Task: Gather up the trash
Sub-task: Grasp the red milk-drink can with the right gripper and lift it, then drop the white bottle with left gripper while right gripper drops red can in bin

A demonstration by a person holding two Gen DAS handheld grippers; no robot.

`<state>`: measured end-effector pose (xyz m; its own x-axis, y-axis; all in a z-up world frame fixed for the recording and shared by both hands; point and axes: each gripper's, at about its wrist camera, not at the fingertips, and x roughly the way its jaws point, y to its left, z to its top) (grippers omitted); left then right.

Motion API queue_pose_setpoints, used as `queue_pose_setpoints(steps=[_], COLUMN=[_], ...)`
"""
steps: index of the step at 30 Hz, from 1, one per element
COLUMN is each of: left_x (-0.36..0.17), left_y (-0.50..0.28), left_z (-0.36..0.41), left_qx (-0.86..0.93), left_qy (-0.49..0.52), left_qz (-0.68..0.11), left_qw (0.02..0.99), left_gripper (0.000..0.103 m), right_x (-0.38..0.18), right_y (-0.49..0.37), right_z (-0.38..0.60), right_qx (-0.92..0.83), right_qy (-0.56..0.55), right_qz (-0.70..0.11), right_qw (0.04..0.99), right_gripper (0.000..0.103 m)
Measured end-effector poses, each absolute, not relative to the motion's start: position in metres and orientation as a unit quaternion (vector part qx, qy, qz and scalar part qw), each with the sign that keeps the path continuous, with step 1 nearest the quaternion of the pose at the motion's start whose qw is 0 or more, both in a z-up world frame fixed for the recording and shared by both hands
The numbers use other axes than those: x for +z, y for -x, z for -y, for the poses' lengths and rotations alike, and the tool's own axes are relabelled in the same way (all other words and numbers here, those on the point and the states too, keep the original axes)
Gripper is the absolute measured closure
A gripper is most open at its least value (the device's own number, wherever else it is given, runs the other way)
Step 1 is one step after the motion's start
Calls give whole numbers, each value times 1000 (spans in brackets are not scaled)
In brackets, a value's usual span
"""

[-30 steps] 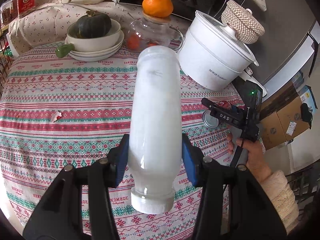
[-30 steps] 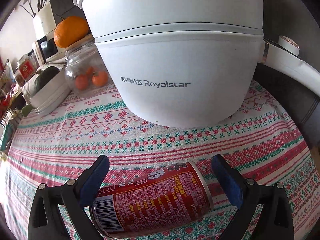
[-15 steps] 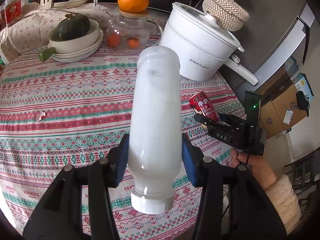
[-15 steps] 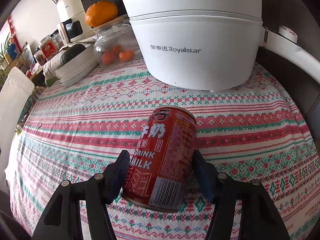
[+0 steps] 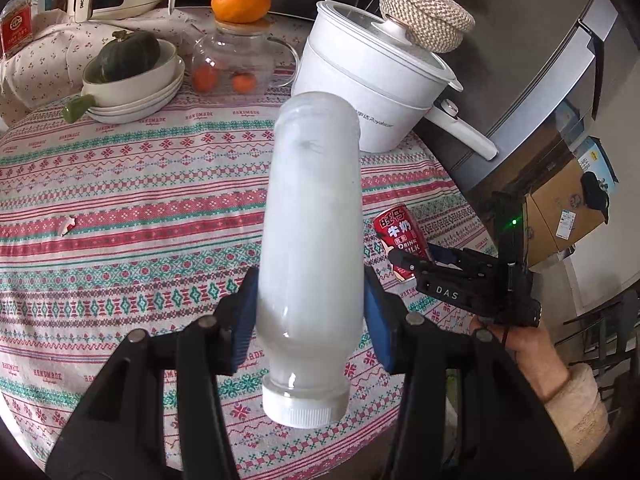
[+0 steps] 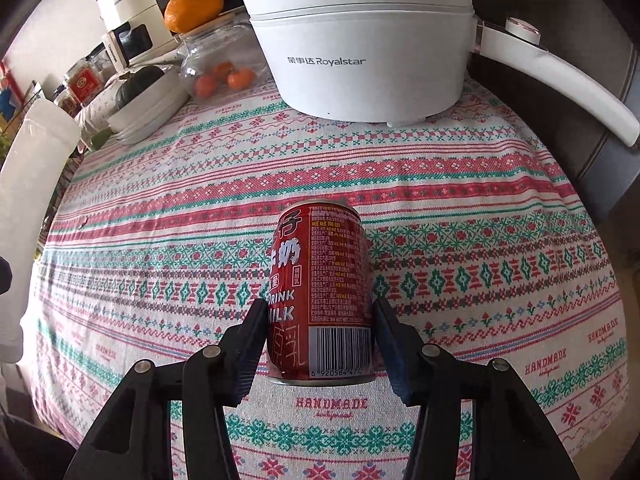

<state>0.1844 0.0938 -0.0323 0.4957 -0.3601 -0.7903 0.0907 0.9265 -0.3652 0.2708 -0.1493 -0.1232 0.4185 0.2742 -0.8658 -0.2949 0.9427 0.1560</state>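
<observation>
My left gripper (image 5: 308,312) is shut on a cloudy white plastic bottle (image 5: 312,232), held above the table with its white cap toward the camera. My right gripper (image 6: 320,336) is shut on a red milk drink can (image 6: 322,288), held above the patterned tablecloth (image 6: 480,240) with its base toward the camera. In the left wrist view the can (image 5: 400,236) and the right gripper (image 5: 416,262) show at the right, near the table's edge. The bottle (image 6: 28,208) shows at the left edge of the right wrist view. A small scrap of wrapper (image 5: 66,226) lies on the cloth at the left.
A white Royalstar pot (image 6: 368,52) with a long handle stands at the back right. A glass jar (image 5: 236,60) with an orange on top, stacked bowls (image 5: 132,88) holding a squash, and appliances line the back. Cardboard boxes (image 5: 568,204) sit beyond the table's right edge.
My right gripper closed on the can, which lay on its side, and has lifted and drawn it back from the pot. My left gripper has pulled back with the bottle.
</observation>
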Motion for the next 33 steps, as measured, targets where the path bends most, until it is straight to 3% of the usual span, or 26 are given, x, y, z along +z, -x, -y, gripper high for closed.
queue_pose_setpoints(steps=[11,21,33], left_x=[-24,-27,-65], left_y=[-166,-125,-77], left_z=[-59,29,153], left_qx=[-155,-244,-333], left_qy=[107,35,-60], left_qz=[-473,-468,-518], left_qw=[861,849,786], left_gripper=[52,52,52], right_x=[-110,-51,-71], right_y=[-232,-133,-48], right_z=[168,284,393], right_qx=[117,33,-44], right_qy=[-66,-134,-211], right_qz=[-530,-503,-514], right_qw=[838,853,830], right_gripper=[50,50,50])
